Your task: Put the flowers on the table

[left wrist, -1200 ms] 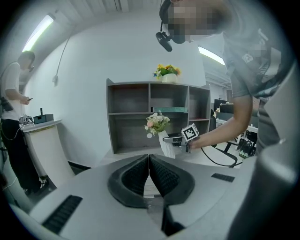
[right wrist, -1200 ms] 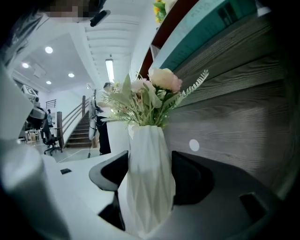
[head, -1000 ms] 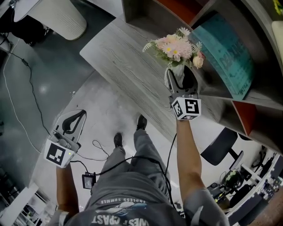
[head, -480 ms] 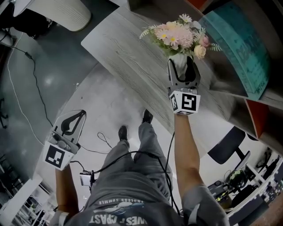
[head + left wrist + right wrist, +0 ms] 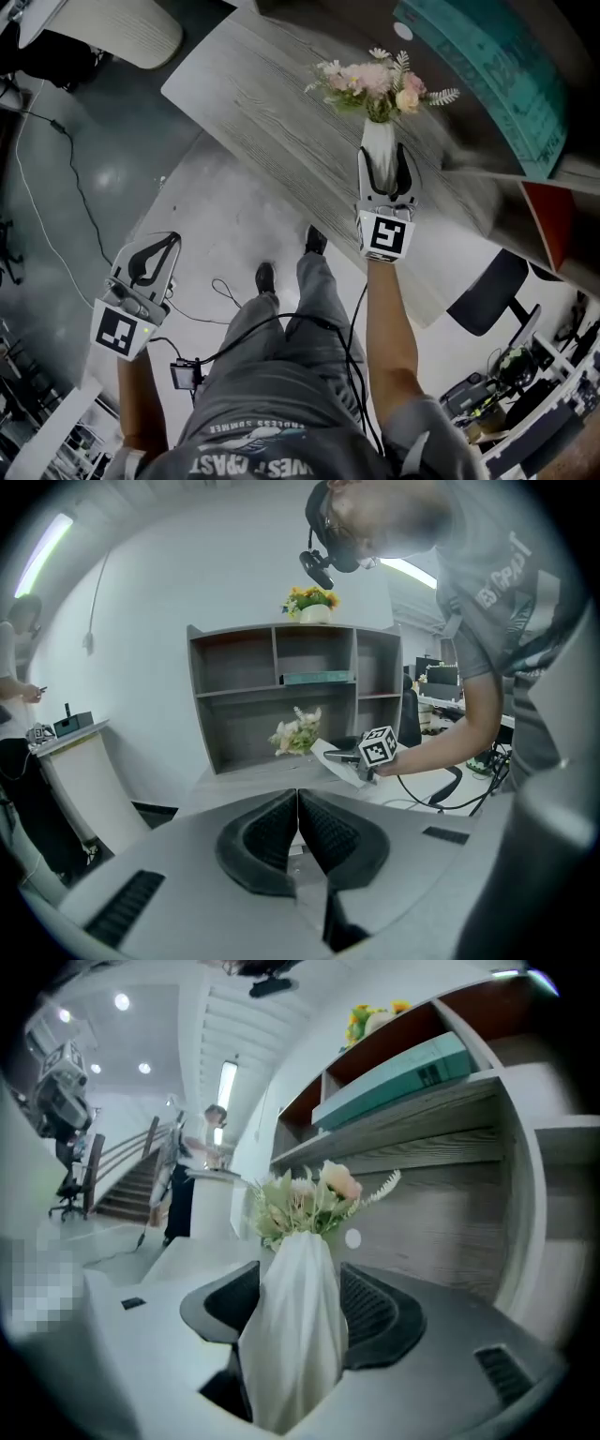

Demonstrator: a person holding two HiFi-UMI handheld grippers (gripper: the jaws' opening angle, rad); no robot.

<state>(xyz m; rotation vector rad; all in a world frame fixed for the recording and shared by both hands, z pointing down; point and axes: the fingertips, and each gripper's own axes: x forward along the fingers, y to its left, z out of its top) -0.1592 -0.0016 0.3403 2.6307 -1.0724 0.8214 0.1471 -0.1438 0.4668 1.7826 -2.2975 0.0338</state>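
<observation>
My right gripper [image 5: 384, 161] pinches the white vase [image 5: 379, 148] of the flowers [image 5: 375, 80]. In the right gripper view the two dark pads [image 5: 373, 1309] sit on both sides of the vase's body and press on it. The jaws have just closed a little more, with the vase between them. The vase runs along the jaws and its mouth points away from my hand, so the pink and cream bouquet is the far end.

The vase is over the grey wooden table [image 5: 272, 103], between the front edge where I stand and the back edge where the shelf unit [image 5: 525, 103] rises. The flowers are near the lower opening of the shelf unit, below the teal book [image 5: 487, 66]. In the left gripper view the vase leans far over, with the flowers toward the shelf unit. I cannot tell if its base touches the table surface.

My left gripper [image 5: 155, 246] is well apart from this, low at my left side over the floor [image 5: 216, 225], beyond the table's front edge. Its jaws are pressed together and nothing is between them.

A dark office chair [image 5: 487, 291] stands near the right end of the table.
</observation>
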